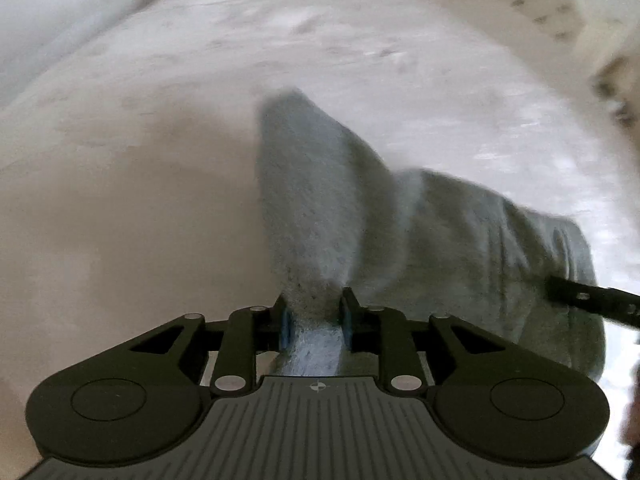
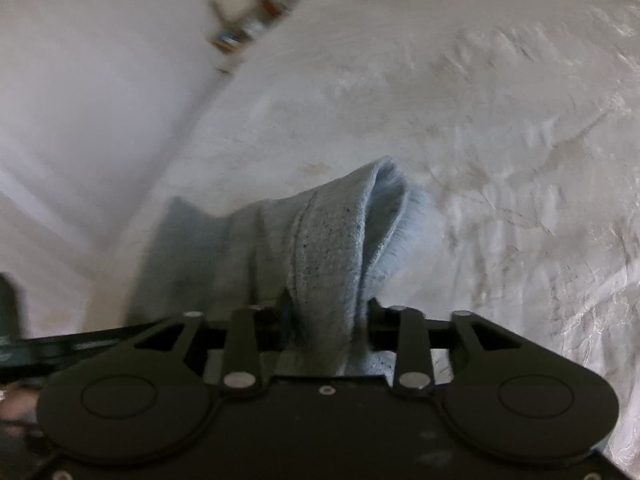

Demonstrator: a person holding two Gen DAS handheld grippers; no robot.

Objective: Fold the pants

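Over white bedding [image 1: 120, 208], each hand-held gripper [image 1: 315, 314] [image 2: 329, 320] clamped on grey-blue pants [image 1: 320, 200] [image 2: 332, 232]

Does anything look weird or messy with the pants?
Nothing is torn or spilled. The grey pants are just bunched and rumpled, not flat, because the left gripper and right gripper each pinch a clump of them above the wrinkled white cover.
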